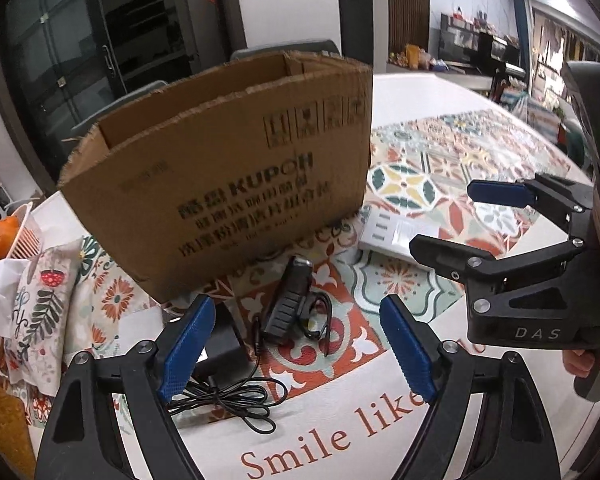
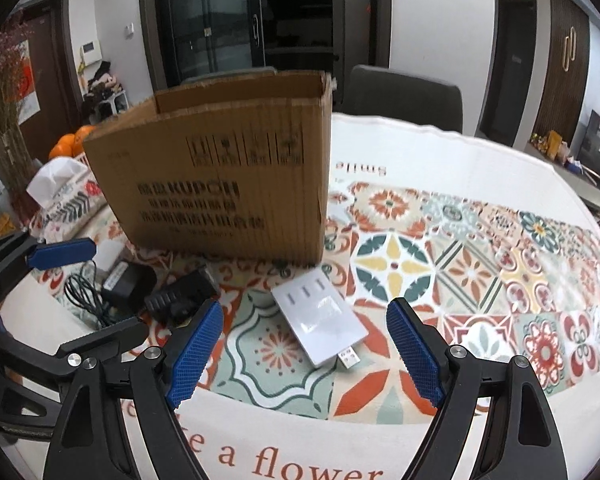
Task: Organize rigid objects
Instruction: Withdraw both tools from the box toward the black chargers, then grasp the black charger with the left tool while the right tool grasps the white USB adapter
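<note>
Both claws hang wide open and empty over the bench: the left claw (image 1: 300,344) above a black adapter (image 1: 288,304), the right claw (image 2: 306,348) above a white hub (image 2: 320,318), near the cardboard box (image 2: 220,168).

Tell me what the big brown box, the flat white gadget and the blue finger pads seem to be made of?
Brown box: corrugated cardboard, matte; ragged torn rim and ribbed face show it.
White gadget: probably smooth, slightly glossy plastic, with a metal USB plug at one end.
Blue pads on the right hand-held gripper: likely rubber or textured plastic, judging by the fine grid pattern.
</note>
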`<state>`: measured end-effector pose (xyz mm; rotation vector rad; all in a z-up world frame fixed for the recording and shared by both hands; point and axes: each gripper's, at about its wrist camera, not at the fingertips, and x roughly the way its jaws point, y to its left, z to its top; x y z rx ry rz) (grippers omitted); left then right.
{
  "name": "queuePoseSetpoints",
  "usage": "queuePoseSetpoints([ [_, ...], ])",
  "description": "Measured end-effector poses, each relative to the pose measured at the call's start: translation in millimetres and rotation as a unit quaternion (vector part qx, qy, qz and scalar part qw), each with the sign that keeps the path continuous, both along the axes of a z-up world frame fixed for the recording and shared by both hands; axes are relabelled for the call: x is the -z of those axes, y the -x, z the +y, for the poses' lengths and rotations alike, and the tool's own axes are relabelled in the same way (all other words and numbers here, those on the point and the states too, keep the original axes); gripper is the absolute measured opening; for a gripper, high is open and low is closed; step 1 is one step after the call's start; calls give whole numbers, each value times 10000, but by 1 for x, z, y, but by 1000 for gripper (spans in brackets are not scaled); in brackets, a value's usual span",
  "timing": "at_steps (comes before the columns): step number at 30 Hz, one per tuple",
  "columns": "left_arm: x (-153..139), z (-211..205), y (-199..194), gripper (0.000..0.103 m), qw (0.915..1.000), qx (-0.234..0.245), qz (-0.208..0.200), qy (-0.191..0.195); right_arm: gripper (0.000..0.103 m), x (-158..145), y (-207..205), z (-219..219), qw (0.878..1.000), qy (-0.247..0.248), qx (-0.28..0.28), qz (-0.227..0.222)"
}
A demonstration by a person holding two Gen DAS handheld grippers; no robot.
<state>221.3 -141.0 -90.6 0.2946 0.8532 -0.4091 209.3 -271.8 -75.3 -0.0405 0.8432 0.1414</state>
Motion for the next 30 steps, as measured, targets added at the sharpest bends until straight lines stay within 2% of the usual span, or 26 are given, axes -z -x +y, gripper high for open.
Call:
queuePoseSetpoints([
  [15,43,-13,-28,84,9975,203,458,-500,85,49,-28,-7,9976,221,-9,657],
  [22,55,-13,-38,77,9961,288,661,-503,85,62,-43,-6,9959,384,-114,816],
  [27,60,-11,-43,67,9958,282,733,-480,85,66,-51,-4,9959,395,-244,778],
  [30,61,-8,-48,60,9951,301,903,-271,85,66,-54,-4,9960,377,-300,758],
])
